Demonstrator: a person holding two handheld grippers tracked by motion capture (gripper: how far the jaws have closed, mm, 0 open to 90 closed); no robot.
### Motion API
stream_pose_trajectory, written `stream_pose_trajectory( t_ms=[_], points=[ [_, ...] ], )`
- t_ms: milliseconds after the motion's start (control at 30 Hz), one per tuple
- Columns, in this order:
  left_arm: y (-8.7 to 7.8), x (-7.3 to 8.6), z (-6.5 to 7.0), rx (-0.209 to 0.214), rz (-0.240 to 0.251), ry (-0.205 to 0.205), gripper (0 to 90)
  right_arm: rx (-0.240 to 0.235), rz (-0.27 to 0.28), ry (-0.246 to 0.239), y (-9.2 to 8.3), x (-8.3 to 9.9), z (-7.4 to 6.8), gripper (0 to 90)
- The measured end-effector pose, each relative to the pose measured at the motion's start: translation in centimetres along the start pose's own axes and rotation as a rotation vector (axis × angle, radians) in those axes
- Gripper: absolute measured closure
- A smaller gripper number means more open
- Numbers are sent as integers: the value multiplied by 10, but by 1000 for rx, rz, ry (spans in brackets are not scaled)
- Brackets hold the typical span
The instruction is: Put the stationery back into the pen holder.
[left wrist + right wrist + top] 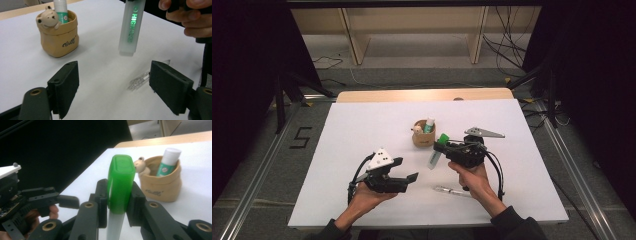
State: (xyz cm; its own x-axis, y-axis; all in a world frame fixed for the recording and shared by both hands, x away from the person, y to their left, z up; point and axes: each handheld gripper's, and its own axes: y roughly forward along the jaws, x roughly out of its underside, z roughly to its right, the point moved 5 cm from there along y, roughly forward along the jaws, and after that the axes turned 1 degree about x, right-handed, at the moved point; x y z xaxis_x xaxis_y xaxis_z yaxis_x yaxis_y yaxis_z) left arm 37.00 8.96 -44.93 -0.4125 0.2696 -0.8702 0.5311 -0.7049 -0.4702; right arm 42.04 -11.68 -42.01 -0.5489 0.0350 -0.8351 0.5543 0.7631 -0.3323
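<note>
Highlighter (436, 150), a frosted translucent stick with a bright green cap, sits pinched in the right gripper (441, 146) just to the right of the table's (362, 130) middle. In the right gripper view the two black jaws stand close together with their pads pressed on either side of the green cap (121, 183), so the grip is on the cap end and the pale barrel runs away beneath it. In the high view the pen's long axis is tilted: the capped end points up and away toward the far side of the table, and the plain end slants down toward the person and a little to the left, held clear of the white surface. In the left gripper view the same barrel (131, 26) hangs near upright, green lettering running along its length, its lower end above the table.

Left gripper (408, 170) has its jaws spread wide, with nothing between them; the pads (65, 86) stand well apart over bare table. It sits to the left of the highlighter and nearer the person, its jaws aimed toward the pen.

Behind the highlighter stands a small tan pouch-shaped holder (423, 136) with a bear figure (48, 18) on its rim and a glue stick (168, 161) upright inside. A clear pen (452, 190) lies flat on the table near the right hand (474, 180), apart from the highlighter.
</note>
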Motion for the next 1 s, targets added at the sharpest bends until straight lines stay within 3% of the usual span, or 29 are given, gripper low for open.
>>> stream_pose_trajectory(
  t_ms=[300,467,1000],
  points=[
    [-20,5,-15,-28,23,-1,178,53,46,-26,-9,-14,11,748],
    [-24,8,-20,-63,7,39,164,76,63,-33,-11,-22,17,748],
    [-37,13,-30,-90,28,18,156,136,96,-38,1,-49,30,748]
  ],
)
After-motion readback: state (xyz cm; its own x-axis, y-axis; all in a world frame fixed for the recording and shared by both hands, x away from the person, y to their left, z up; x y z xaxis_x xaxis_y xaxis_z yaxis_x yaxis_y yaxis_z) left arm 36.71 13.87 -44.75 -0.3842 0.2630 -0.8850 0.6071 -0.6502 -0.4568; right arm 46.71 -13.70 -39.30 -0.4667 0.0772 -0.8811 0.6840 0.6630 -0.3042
